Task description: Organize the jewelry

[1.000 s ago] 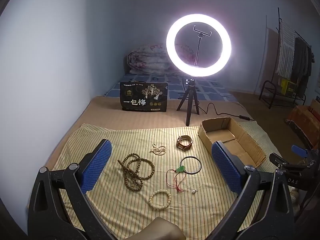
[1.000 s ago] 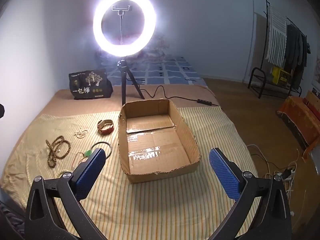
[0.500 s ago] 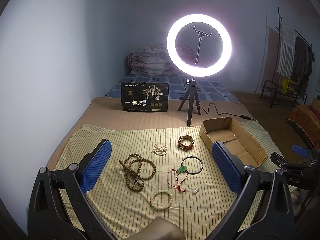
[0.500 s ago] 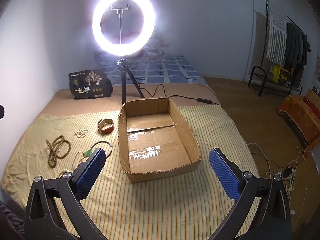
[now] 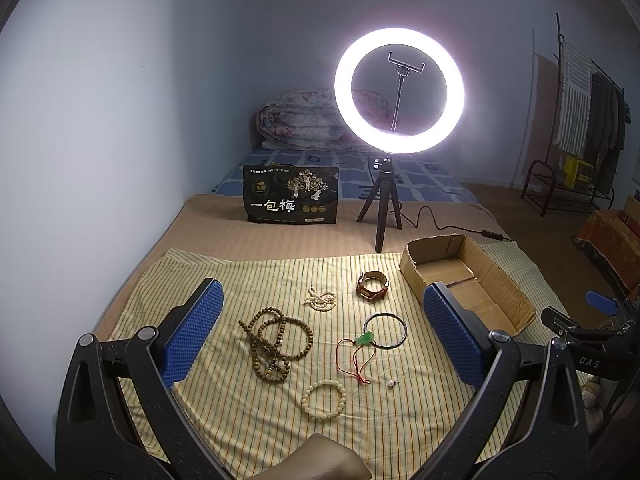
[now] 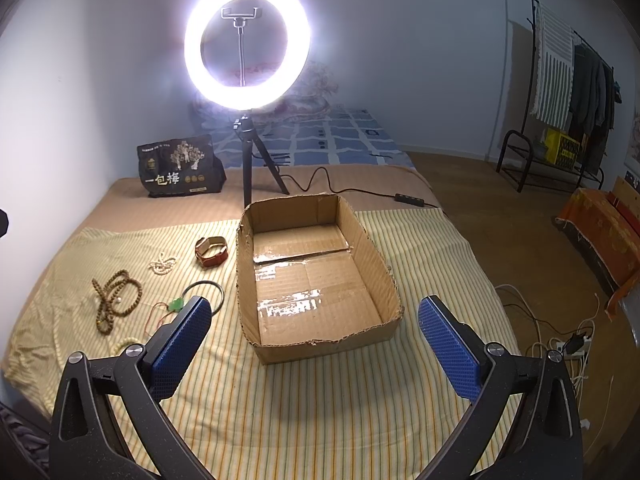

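Jewelry is all laid out on the striped cloth point(image 5: 248, 420); nothing is in the cardboard box point(image 5: 500, 296) yet.

Left wrist view: left gripper point(image 5: 320, 344) hovers with jaws spread wide, grasping nothing. Between its fingers I count the dark bead mala point(image 5: 276, 340) at 9 o'clock of the spread, the small white bead strand point(image 5: 320, 300) at 12, the brown leather band point(image 5: 373, 286) at 1, the thin black bangle point(image 5: 385, 330) at 3, the red cord with green pendant point(image 5: 362, 350) touching the bangle's lower left edge, the pale bead bracelet point(image 5: 323, 397) at 6, and a tiny pearl stud point(image 5: 392, 383) at 5. Box sits at 2 o'clock, well apart from the beads. Compared with half a second ago and a second ago, the whole spread sits a shade more to the right in frame; I read that as a slight camera drift only. No piece has moved.

Right wrist view: right gripper point(image 6: 314, 336) is likewise released and empty, pointed at the box point(image 6: 248, 280), which fills the centre. Box floor is bare except for glossy tape. Jewelry lies at 9 to 10 o'clock of the box; the bangle point(image 6: 218, 292) is nearest its wall. This view also matches the earlier frames almost exactly.

Judgement: sorting has not begun. Both tools are idling in a ready pose. A first pick from the left side seems likely, though which piece I cannot say.
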`<action>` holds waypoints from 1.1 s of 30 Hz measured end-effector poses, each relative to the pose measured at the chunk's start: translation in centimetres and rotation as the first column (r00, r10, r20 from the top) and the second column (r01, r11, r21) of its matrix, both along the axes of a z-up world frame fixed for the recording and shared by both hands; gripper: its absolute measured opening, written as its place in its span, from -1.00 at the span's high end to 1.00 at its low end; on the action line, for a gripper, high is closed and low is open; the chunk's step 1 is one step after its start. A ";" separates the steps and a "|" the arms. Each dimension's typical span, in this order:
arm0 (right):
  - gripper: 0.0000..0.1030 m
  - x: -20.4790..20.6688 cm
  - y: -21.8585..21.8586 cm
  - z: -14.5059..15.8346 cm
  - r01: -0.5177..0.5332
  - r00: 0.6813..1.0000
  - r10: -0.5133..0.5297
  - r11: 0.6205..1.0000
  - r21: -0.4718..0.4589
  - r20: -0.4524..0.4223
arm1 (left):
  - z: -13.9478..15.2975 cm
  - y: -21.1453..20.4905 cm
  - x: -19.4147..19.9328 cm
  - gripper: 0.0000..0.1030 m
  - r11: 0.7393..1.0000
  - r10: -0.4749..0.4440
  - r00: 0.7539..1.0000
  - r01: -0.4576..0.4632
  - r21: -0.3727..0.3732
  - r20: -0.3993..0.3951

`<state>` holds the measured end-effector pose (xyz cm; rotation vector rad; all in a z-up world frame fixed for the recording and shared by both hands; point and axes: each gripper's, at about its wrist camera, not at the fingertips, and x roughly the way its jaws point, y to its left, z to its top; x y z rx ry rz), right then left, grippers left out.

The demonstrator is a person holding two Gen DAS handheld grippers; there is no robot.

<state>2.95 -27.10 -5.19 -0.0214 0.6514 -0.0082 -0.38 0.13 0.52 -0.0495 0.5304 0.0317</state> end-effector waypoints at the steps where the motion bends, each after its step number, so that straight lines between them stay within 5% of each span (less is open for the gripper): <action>1: -0.99 0.0 0.0 0.0 0.000 1.000 0.000 1.000 0.000 0.000 | 0.0 0.0 0.0 -0.98 1.000 0.000 1.000 0.000 0.000 0.000; 33: -0.99 0.0 0.1 -0.3 0.007 1.000 -0.007 1.000 0.000 -0.013 | -0.6 1.2 0.1 -0.98 1.000 0.005 1.000 -0.005 0.004 -0.005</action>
